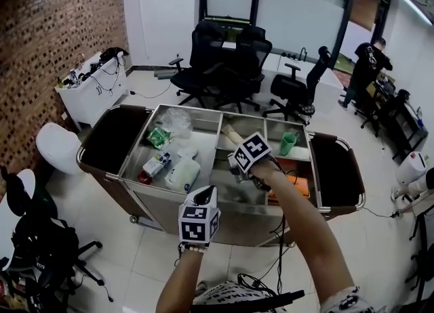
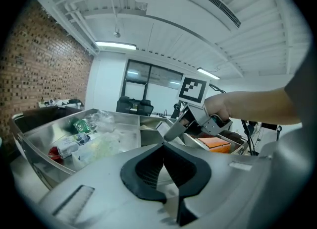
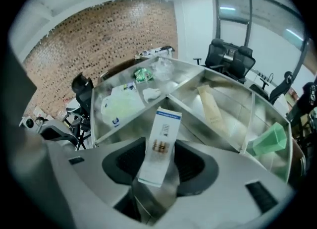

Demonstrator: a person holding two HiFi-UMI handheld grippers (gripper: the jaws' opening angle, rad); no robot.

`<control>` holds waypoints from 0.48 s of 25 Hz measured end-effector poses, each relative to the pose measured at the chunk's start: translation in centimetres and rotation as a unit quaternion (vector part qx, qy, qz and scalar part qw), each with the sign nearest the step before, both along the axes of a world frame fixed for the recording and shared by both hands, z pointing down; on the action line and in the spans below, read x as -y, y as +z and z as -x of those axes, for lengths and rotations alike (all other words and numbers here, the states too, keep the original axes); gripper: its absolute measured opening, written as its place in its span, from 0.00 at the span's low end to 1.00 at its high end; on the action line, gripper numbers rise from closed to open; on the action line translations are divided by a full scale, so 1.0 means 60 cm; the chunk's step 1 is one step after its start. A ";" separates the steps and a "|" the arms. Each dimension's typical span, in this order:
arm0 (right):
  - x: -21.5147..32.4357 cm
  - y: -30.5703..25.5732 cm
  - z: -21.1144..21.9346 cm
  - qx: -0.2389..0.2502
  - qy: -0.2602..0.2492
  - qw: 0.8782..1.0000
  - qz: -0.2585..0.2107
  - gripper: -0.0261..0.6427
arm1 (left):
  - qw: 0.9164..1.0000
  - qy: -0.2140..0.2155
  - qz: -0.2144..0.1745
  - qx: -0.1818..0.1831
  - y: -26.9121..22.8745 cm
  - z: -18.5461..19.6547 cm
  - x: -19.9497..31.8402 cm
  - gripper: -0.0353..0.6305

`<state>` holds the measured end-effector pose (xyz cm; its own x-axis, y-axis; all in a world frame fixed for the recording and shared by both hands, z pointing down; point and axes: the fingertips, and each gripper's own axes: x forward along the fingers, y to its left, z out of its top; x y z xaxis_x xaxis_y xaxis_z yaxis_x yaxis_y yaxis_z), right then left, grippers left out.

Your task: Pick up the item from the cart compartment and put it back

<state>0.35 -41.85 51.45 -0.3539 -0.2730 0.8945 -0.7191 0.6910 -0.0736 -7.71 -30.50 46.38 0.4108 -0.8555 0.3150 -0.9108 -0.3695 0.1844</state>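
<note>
My right gripper [image 1: 239, 168] reaches over the middle compartment of the steel cart [image 1: 224, 114]. In the right gripper view it [image 3: 159, 163] is shut on a tall white box [image 3: 161, 143] with blue print, which stands tilted between the jaws above the compartment. The left gripper view shows that gripper [image 2: 174, 129] from the side over the cart. My left gripper [image 1: 206, 195] hangs in front of the cart's near wall, apart from it; its jaws [image 2: 163, 146] meet at the tips with nothing between them.
The left compartment holds a green packet [image 1: 158, 137], a pale bag [image 1: 183, 173] and small cartons. A beige package [image 3: 210, 105] lies in the middle compartment, a green cup [image 1: 288, 143] at the far right, an orange item [image 2: 218, 144] nearby. Office chairs [image 1: 217, 57] stand behind.
</note>
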 end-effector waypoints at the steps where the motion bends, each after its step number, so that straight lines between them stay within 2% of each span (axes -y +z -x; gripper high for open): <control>1: -0.002 -0.012 0.000 0.012 0.000 1.000 -0.010 0.33 | 1.000 0.001 -0.001 0.001 0.001 -0.003 -0.001 0.05; 7: -0.027 -0.078 0.000 0.067 -0.010 0.995 -0.068 0.33 | 1.000 0.000 -0.009 0.006 -0.005 -0.017 -0.007 0.05; 12: -0.065 -0.122 -0.002 0.102 -0.018 0.987 -0.124 0.32 | 1.000 0.002 -0.026 0.005 -0.014 -0.027 -0.025 0.05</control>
<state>0.46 -37.97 44.16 -0.5339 -0.4579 0.7109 -0.6807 0.7314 -0.0401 -6.11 -28.99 45.57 0.4105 -0.8694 0.2749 -0.9114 -0.3813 0.1551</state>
